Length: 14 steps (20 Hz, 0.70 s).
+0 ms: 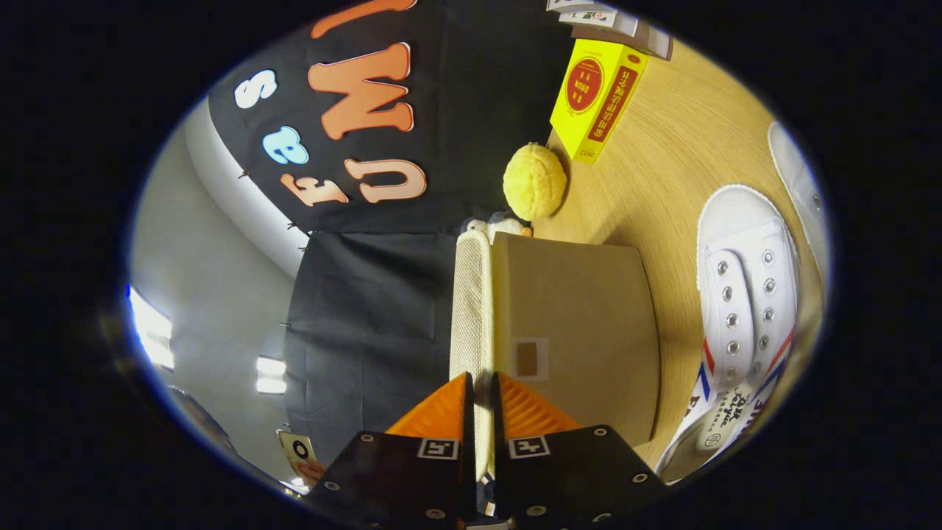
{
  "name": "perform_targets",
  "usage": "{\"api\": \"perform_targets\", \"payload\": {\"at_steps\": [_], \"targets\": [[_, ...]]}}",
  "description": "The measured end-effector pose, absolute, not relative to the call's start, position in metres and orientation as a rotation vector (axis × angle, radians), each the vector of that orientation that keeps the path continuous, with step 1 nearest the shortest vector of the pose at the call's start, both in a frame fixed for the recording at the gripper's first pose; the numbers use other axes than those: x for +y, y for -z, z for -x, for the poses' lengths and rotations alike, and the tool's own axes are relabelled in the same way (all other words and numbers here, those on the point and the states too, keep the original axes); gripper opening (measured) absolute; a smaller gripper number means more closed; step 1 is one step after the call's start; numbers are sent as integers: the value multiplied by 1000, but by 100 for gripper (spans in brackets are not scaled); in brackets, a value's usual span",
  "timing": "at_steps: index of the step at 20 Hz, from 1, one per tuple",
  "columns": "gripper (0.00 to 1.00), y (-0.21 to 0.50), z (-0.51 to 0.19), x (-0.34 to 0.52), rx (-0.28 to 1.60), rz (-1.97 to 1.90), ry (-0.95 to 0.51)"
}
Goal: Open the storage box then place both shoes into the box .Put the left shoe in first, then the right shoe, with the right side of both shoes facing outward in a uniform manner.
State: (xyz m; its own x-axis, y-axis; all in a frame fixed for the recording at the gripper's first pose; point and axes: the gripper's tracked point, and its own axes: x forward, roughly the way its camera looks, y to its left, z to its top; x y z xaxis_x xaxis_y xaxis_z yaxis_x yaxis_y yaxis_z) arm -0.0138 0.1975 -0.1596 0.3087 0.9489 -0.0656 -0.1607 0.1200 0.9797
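Our view is rolled on its side, so the wooden worktop [662, 169] runs up the right of the scene. On it stands the storage box [581, 331], tan-walled, with its pale mesh-textured lid [471, 309] as a thin slab along the box's top. Beyond the box on the worktop lie the white shoes: the nearer shoe [743, 309], with eyelets and red-blue stripes, and a second shoe [798, 184] past it, only partly seen. Further off sit a yellow carton [596, 99] and a knobbly yellow ball [535, 181].

Our tongs [480, 390] are clenched on the lid's near edge, a finger on either face of it and nearly no gap between them, so we judge the box is being opened. To do this well, we should keep the pinch firm and lift the lid squarely away from the box, without dragging the box across the worktop toward the shoes.
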Motion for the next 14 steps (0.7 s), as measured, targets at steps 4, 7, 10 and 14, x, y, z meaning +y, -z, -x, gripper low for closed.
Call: {"api": "perform_targets", "payload": {"at_steps": [4,7,10,14], "targets": [[3,114,21,206,830,-1118,-1019],[1,83,28,224,793,-1057,-1040],[2,60,34,252,774,-977,-1057],[4,34,46,303,765,-908,-1098]]}}
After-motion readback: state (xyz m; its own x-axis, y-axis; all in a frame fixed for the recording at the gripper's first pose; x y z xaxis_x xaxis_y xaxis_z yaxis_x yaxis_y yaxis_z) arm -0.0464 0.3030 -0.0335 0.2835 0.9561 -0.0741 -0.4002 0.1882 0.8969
